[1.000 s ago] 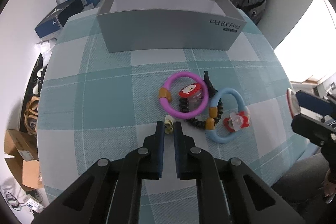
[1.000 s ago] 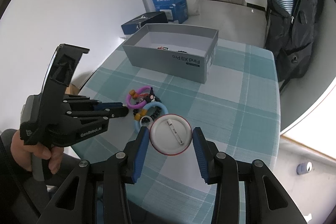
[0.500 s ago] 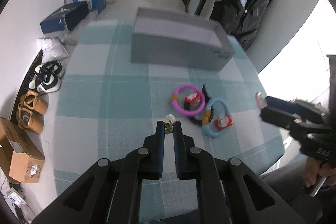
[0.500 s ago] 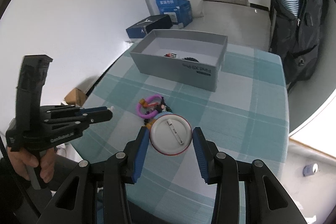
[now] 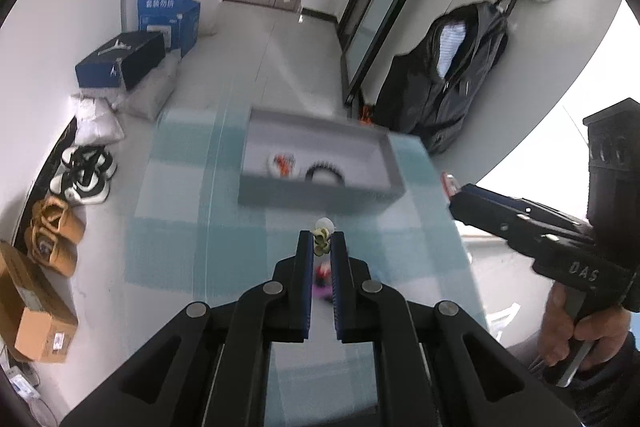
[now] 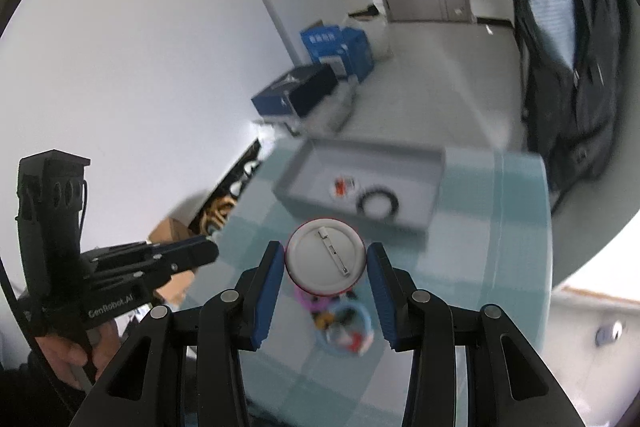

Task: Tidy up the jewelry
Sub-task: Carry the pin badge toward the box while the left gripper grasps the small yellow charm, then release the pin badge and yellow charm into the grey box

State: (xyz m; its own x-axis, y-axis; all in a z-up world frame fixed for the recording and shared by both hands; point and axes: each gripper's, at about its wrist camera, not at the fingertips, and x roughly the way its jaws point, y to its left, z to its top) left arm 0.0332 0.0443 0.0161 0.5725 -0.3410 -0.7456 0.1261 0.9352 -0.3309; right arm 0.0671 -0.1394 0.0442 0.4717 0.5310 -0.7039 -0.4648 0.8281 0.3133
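A small pale charm is pinched between the pressed-together fingers of the left gripper, raised over the checked table before the grey box. A round badge, pin side up, is clamped in the right gripper, above the rings.

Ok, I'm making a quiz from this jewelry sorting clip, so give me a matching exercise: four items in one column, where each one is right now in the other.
Items:
1. round white pin badge
2. small pale flower-shaped earring
3. black beaded bracelet
4. light blue ring bracelet

Places:
A. inside the grey cardboard box
B. in the left gripper
C. on the checked tablecloth
D. in the right gripper

Pairs: 1-D, 2-B, 3-A, 4-C
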